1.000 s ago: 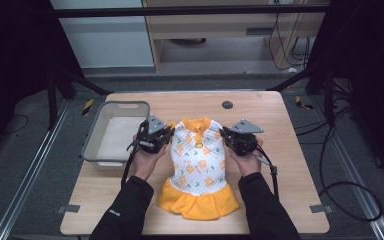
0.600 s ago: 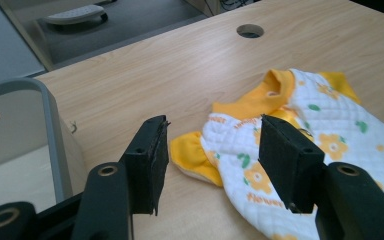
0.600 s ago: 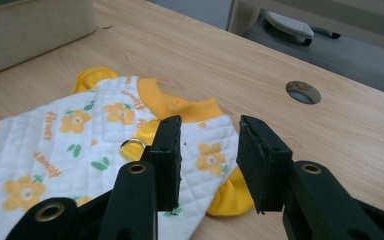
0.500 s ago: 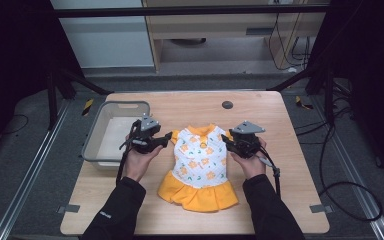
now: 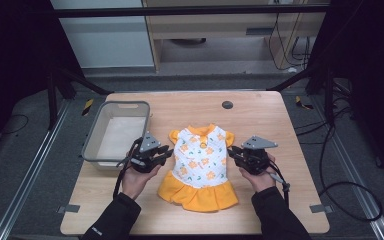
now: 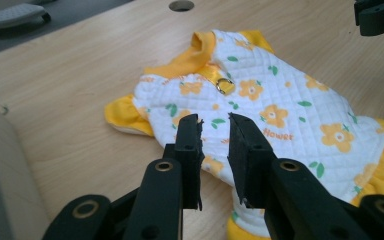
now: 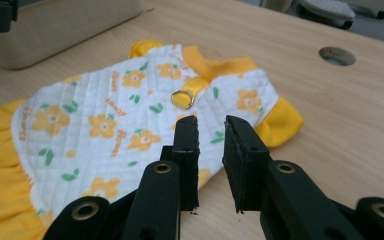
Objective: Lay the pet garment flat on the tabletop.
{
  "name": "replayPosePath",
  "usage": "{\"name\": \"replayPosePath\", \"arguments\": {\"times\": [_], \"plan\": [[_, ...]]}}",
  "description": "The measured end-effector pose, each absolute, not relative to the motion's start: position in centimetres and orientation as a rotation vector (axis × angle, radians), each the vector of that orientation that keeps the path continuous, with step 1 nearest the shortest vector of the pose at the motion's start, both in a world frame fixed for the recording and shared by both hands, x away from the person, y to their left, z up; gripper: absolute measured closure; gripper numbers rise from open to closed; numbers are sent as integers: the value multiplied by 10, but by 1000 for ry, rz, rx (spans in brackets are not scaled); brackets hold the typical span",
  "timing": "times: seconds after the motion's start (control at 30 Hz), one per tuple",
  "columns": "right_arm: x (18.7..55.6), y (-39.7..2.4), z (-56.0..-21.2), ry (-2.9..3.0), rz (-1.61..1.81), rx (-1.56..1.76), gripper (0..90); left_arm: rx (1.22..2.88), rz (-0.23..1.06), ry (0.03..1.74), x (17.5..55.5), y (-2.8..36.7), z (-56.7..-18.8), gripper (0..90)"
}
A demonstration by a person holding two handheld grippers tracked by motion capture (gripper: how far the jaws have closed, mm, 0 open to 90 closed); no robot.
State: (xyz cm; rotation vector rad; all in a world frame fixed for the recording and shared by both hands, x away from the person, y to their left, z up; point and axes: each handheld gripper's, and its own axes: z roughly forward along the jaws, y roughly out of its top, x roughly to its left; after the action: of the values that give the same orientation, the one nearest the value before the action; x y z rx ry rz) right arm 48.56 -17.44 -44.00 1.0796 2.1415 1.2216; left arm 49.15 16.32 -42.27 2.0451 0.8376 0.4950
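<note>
- We see the dress [image 5: 200, 167] flat at the counter [image 5: 260, 115] middle.
- Left claw [image 5: 166, 151] and right claw [image 5: 233, 151] flank it, both narrow, just closing, holding nothing.

Your left tool [image 5: 167, 150] sits in your left hand [image 5: 139, 177], jaws pointing inward toward your right side. Its jaws have just been closing and now stand a narrow gap apart with nothing between them. Your right tool [image 5: 232, 151] mirrors it in your right hand [image 5: 260, 176], jaws aimed inward, also just closing to a narrow, empty gap. Both dark-sleeved forearms come in from the bottom edge, well apart.
</note>
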Motion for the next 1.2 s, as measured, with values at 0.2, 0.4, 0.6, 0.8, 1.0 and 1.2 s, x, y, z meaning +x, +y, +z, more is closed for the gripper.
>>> {"name": "replayPosePath", "arguments": {"times": [0.2,0.4,0.6,0.8,1.0,1.2], "plan": [[479,-172,-458,2192,1209,1087,812,2096,451,825,494,151,-441,805],[479,-166,-467,2230,1194,1094,863,2140,442,803,494,141,-452,844],[481,-159,-476,2290,1178,1087,899,2185,417,802,495,136,-463,860],[481,-154,-484,2336,1145,1085,899,2236,397,821,496,137,-473,859],[484,-152,-491,2362,1104,1092,900,2271,371,829,494,136,-483,856],[486,-151,-495,2381,1050,1092,900,2281,360,831,489,134,-488,860]]}}
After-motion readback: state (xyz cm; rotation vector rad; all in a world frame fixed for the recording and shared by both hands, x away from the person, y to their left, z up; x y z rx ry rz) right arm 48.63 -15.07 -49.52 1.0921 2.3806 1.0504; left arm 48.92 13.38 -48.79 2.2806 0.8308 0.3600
